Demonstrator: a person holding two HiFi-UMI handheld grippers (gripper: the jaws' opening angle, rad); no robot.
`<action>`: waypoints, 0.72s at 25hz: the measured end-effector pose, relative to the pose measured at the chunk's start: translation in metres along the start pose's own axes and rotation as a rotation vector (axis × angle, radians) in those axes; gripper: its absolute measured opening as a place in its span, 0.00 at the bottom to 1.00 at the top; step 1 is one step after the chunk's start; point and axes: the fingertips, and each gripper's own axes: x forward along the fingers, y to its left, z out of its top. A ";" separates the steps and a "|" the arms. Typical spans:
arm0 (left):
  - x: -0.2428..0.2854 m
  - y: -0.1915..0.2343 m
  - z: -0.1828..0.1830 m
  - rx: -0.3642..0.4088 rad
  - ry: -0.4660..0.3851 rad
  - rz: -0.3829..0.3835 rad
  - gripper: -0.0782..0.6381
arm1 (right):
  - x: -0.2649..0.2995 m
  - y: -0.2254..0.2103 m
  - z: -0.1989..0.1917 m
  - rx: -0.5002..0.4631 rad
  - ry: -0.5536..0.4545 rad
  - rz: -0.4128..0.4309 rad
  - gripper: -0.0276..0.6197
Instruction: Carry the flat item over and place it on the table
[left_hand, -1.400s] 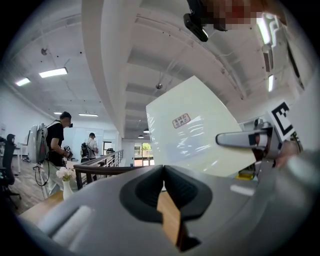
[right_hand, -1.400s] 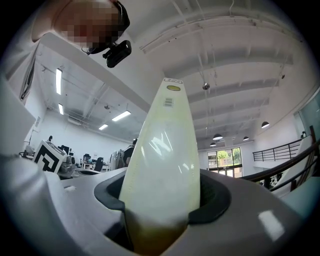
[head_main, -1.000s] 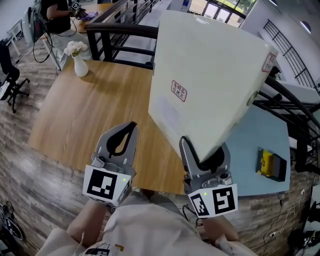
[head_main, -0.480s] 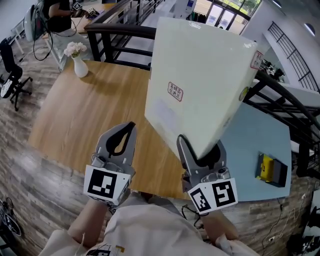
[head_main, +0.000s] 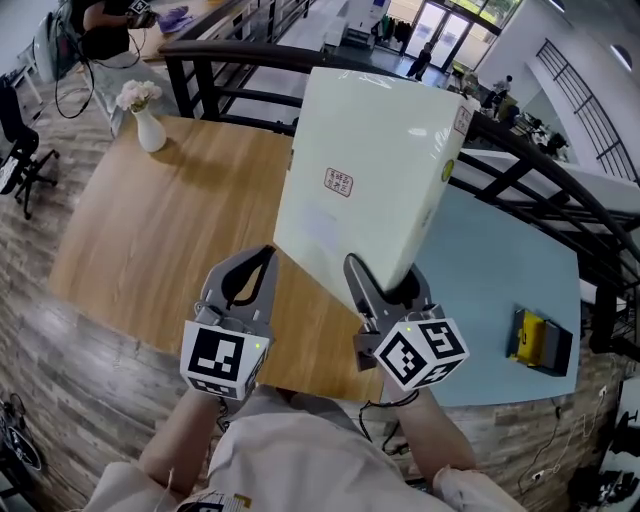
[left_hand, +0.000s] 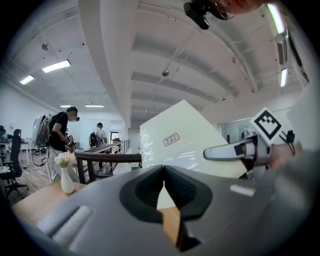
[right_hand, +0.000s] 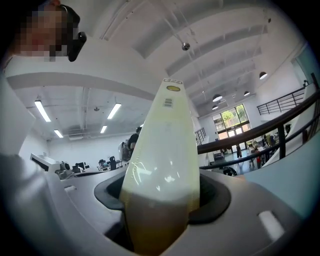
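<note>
A large flat pale box (head_main: 370, 170) with a small red stamp on its face is held up in the air, tilted, over the seam of two tables. My right gripper (head_main: 382, 286) is shut on its lower corner; in the right gripper view the box's thin edge (right_hand: 162, 165) fills the space between the jaws. My left gripper (head_main: 248, 278) is shut and empty, hanging over the wooden table (head_main: 160, 230) to the left of the box. In the left gripper view the box (left_hand: 185, 145) and the right gripper stand to the right.
A pale blue table (head_main: 500, 270) adjoins the wooden one on the right, with a yellow-and-black device (head_main: 540, 338) on it. A white vase of flowers (head_main: 143, 112) stands at the wooden table's far left corner. A black railing (head_main: 240, 60) runs behind both tables. People stand beyond it.
The box has swung left and turned more upright, and the right gripper has twisted with it. The left gripper has stayed almost still.
</note>
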 end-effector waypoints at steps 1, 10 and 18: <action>0.005 0.000 -0.004 -0.003 0.007 -0.002 0.11 | 0.006 -0.006 -0.006 0.011 0.016 -0.004 0.53; 0.056 -0.002 -0.046 -0.012 0.064 -0.029 0.11 | 0.047 -0.046 -0.079 0.231 0.203 0.000 0.53; 0.107 0.014 -0.110 -0.038 0.189 -0.039 0.11 | 0.078 -0.084 -0.149 0.348 0.350 -0.030 0.53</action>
